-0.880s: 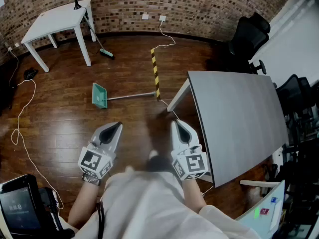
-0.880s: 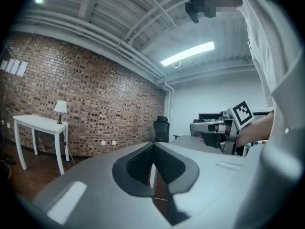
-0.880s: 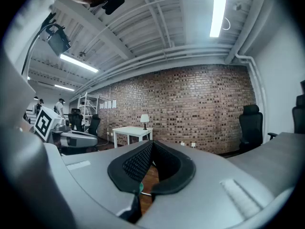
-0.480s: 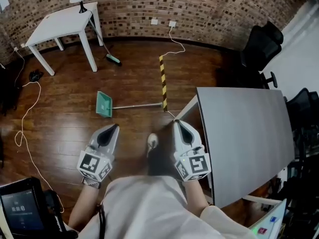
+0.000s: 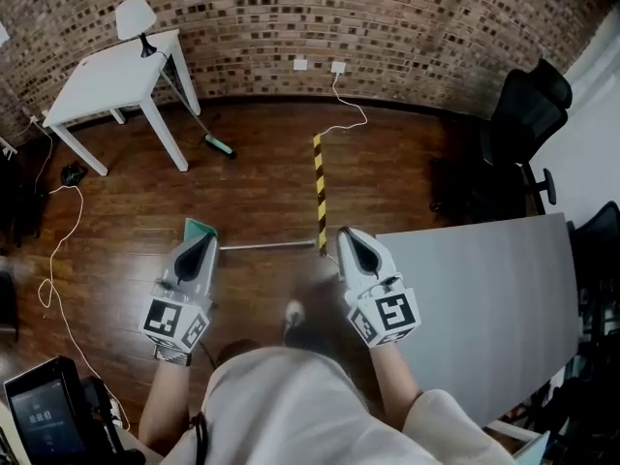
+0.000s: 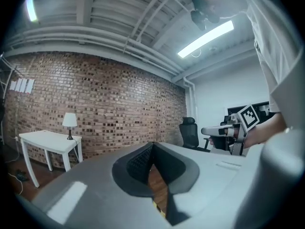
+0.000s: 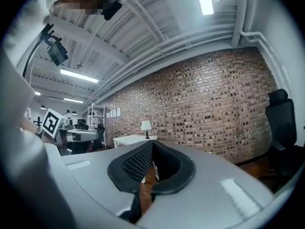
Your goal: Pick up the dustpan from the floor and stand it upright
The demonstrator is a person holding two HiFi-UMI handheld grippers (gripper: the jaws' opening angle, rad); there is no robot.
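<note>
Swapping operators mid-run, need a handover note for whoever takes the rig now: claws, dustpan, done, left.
Left claw: shut, empty, held level.
Right claw: shut, empty, held level.
Dustpan: teal, lying flat on the floor, partly hidden behind the left claw's tip in the head view; handle runs right toward the striped tape.
Done: nothing, dustpan untouched.
Left: open a claw, grasp the dustpan, lift, stand it upright.

Brick wall (image 5: pixel 291 17), dark wood floor (image 5: pixel 262 187), white table (image 5: pixel 108 74), grey table (image 5: pixel 484 298), black office chair (image 5: pixel 523 114), ceiling strip light (image 6: pixel 206 38)
</note>
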